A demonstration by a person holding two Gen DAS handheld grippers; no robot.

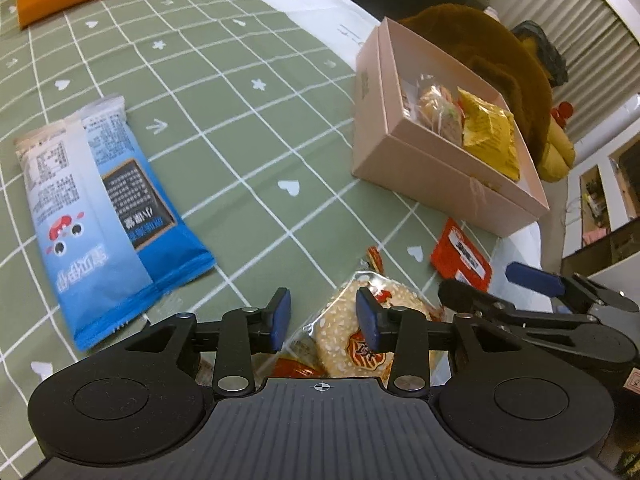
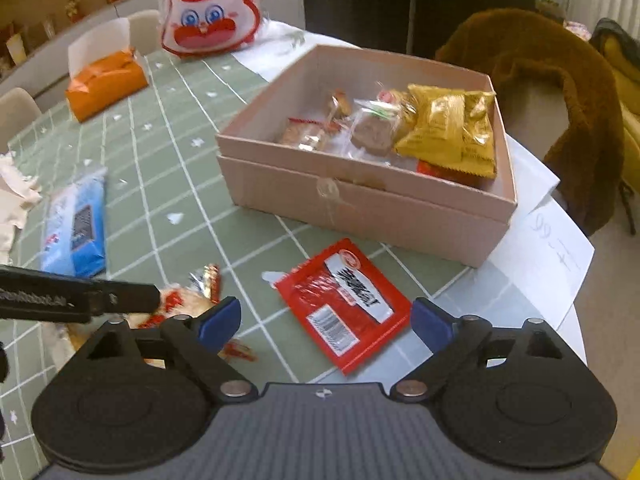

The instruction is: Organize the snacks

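snacks in crinkly wrappers lie on a green checked tablecloth [image 1: 224, 92] beside an open pink cardboard box [image 2: 360, 204].
left gripper [image 1: 323, 320] tilts down at lower centre, jaws parted over a clear-wrapped round rice cracker [image 1: 344, 340], pads not pressing it. right gripper [image 2: 326, 322] tilts down too, jaws spread wide around a flat red sachet [image 2: 344, 304] without touching. a blue wafer packet [image 1: 100, 216] lies at left; a gold pouch [image 2: 448, 132] sits in the box.

green checked tablecloth [image 2: 192, 184] with white hearts and stars; brown fuzzy garment [image 2: 560, 92] draped over a chair; white paper sheet [image 2: 560, 256] with handwriting under the box; crumpled white tissue [image 2: 16, 196] at left edge.
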